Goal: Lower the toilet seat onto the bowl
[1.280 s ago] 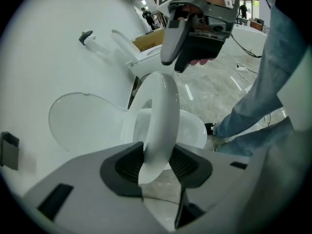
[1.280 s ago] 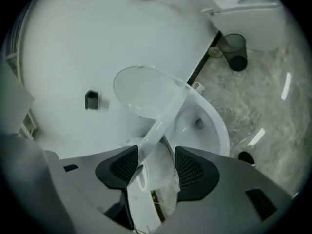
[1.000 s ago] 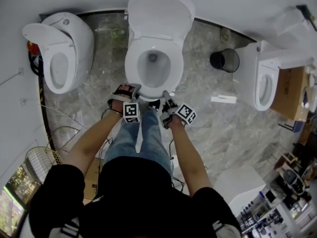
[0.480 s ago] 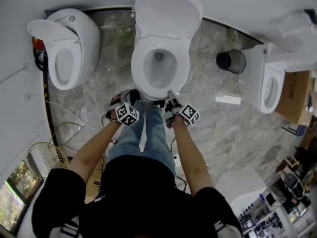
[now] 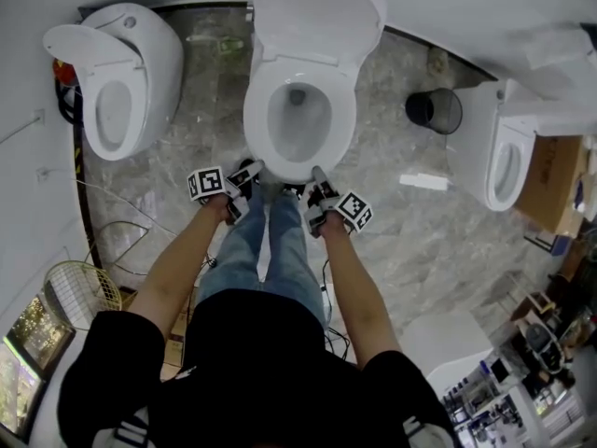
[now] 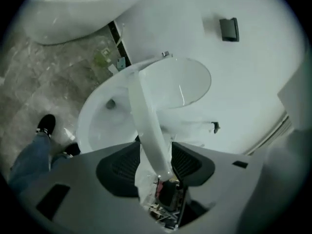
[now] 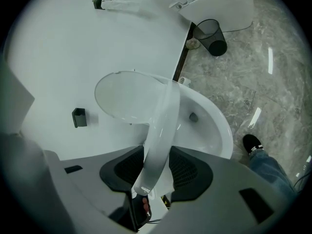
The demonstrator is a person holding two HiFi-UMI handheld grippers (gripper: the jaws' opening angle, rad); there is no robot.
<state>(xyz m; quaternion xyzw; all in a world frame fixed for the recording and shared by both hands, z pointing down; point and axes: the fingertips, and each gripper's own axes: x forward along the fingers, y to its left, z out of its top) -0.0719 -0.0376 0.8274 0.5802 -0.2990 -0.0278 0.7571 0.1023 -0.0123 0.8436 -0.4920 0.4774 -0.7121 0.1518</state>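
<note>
— Holding the white oval plastic toilet seat [image 5: 255, 119] by its front rim, one grip each side. The left tool [image 5: 250, 170] has just been easing its jaws open and the right tool [image 5: 315, 177] has just been closing. Each now stands narrow, with the rim between its pads [image 6: 119, 167].

— Where does the seat sit?

— Clear of the raised white lid [image 5: 319, 12] and tilted over the white ceramic bowl [image 7: 209, 126]. Each tool's camera shows it edge-on, lid on one side and bowl on the other, so I judge it is not yet resting. How far above the bowl's rim, I cannot tell.

— What worries you?

— The left grip. If those jaws loosen further, the smooth rim may slide out. The seat would then hang from one corner and twist at its hinge, or drop and slam on the ceramic.

— Anything else?

— Uneven hands. If I lower one side faster, the rim can lever out of the other tool. And as the seat lands, jaw tips beneath it could get pinched against the bowl.
</note>
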